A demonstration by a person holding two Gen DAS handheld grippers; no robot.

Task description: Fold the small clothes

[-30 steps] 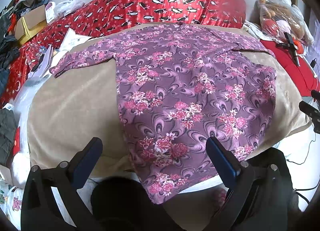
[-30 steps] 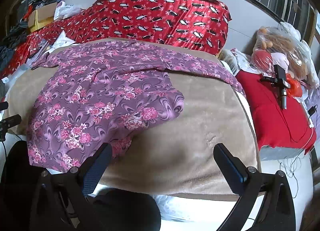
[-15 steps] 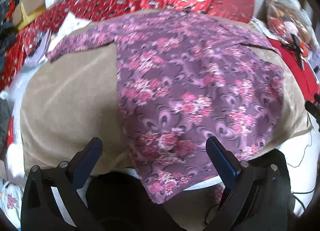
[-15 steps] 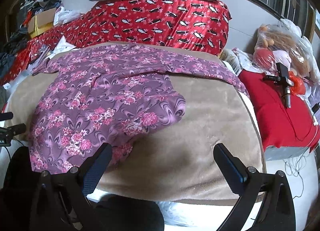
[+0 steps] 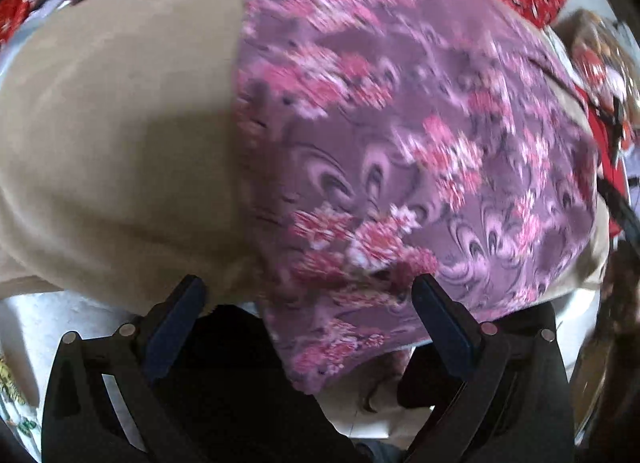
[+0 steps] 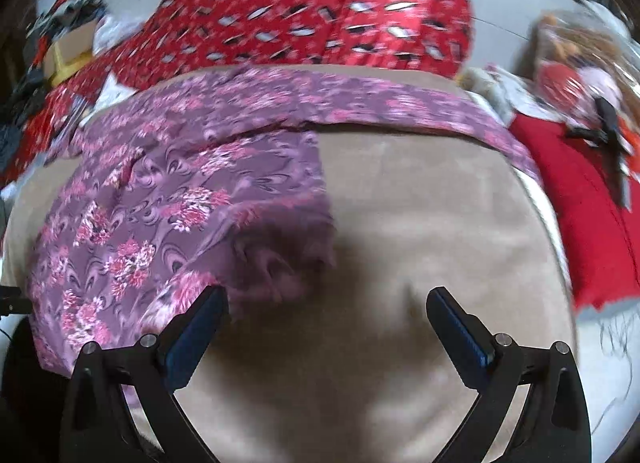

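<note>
Item: purple floral-print fabric garment (image 5: 400, 143), spread on beige plush blanket (image 5: 120, 143), hem overhanging lower frame edge. Step, judged: approach before first fold. Left gripper (image 5: 306, 301): fingers open, straddling hem. Right gripper (image 6: 326, 309): fingers open, beside turned corner. Next: pinch edges. Containers: cardboard box (image 6: 70, 49), upper left, contents unclear.

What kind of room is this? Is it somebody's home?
Most likely a lived-in bedroom. A purple floral garment lies spread on a tan blanket over what looks like a bed, with red patterned bedding heaped behind and household clutter at the sides.
</note>
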